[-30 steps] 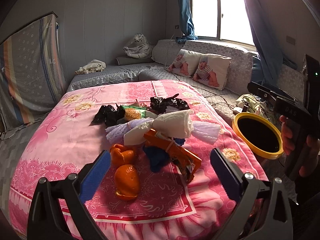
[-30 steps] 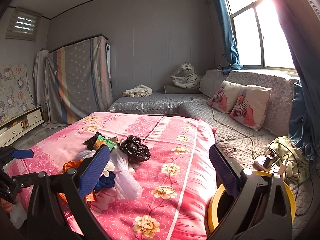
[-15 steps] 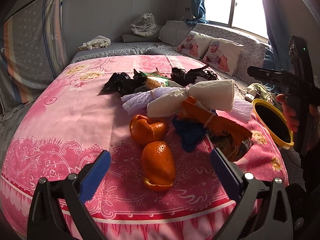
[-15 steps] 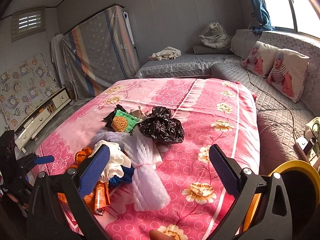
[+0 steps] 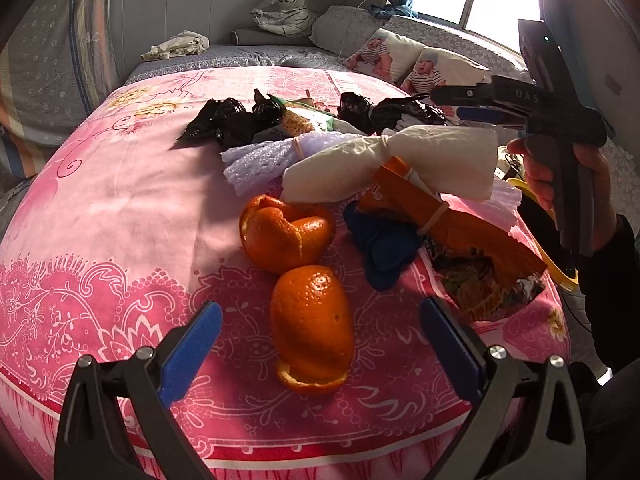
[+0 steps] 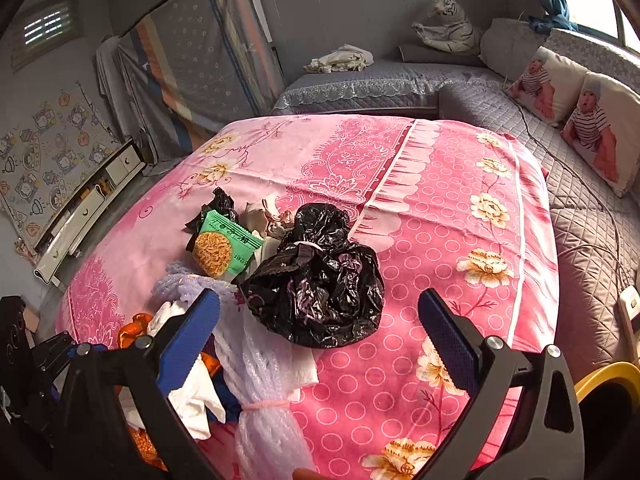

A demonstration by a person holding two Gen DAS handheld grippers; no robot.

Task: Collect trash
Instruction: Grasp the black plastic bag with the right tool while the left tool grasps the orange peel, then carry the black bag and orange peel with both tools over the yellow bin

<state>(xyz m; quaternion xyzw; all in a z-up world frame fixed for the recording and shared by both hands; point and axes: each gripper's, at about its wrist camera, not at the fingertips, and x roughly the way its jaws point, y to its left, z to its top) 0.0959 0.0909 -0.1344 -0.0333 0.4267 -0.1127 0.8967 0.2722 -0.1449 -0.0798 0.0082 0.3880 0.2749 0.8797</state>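
Left tool point(image 5: 320, 344) gapes wide around the orange peel point(image 5: 312, 328), positioned for pickup; right tool point(image 6: 318, 336) likewise spread over the black bag point(image 6: 320, 280).

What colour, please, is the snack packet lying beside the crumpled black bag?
Green, with a round picture of noodles; the snack packet shows best in the right wrist view.

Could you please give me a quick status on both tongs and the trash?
Left tongs open, astride nearest orange peel. Right tongs open, empty, facing black bag. All trash on pink bedspread. Nothing in the way.
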